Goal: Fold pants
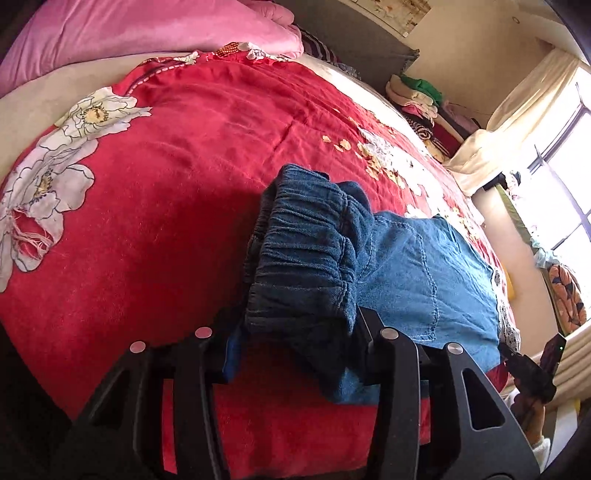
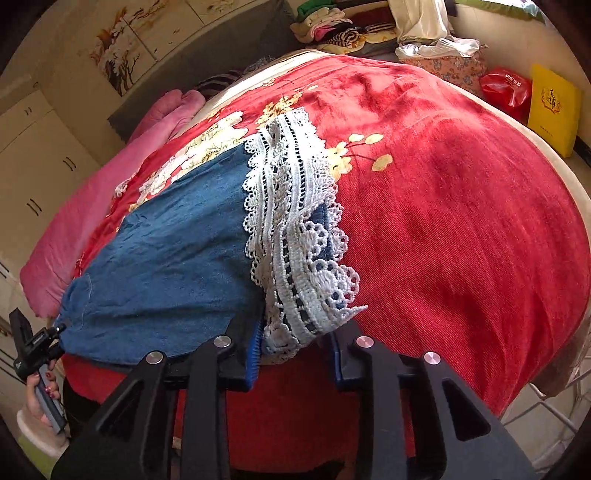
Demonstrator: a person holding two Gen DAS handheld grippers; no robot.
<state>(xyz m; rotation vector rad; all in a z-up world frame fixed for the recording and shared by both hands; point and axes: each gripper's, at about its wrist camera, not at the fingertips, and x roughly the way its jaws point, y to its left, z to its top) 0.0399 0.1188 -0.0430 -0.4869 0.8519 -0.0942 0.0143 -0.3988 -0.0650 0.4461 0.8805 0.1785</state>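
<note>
Blue denim pants (image 1: pixel 417 280) with an elastic waistband (image 1: pixel 306 254) and white lace hems (image 2: pixel 291 236) lie on a red floral blanket (image 1: pixel 166 206). My left gripper (image 1: pixel 295 332) stands open around the waistband end, which lies between its fingers. My right gripper (image 2: pixel 295 354) stands open around the lace hem end (image 2: pixel 291 332), which hangs between its blue pads (image 2: pixel 253 350). The pants (image 2: pixel 173 258) lie flat between the two grippers. The other gripper shows at each view's edge: the right one at the lower right of the left wrist view (image 1: pixel 532 369), the left one at the lower left of the right wrist view (image 2: pixel 33 347).
A pink quilt (image 1: pixel 147 29) lies at the head of the bed. Stacked clothes (image 1: pixel 417 99) sit beyond the bed's far side. A red bag (image 2: pixel 506 88) and a yellow box (image 2: pixel 552 109) stand by the bed. A window (image 1: pixel 561 192) lights the room.
</note>
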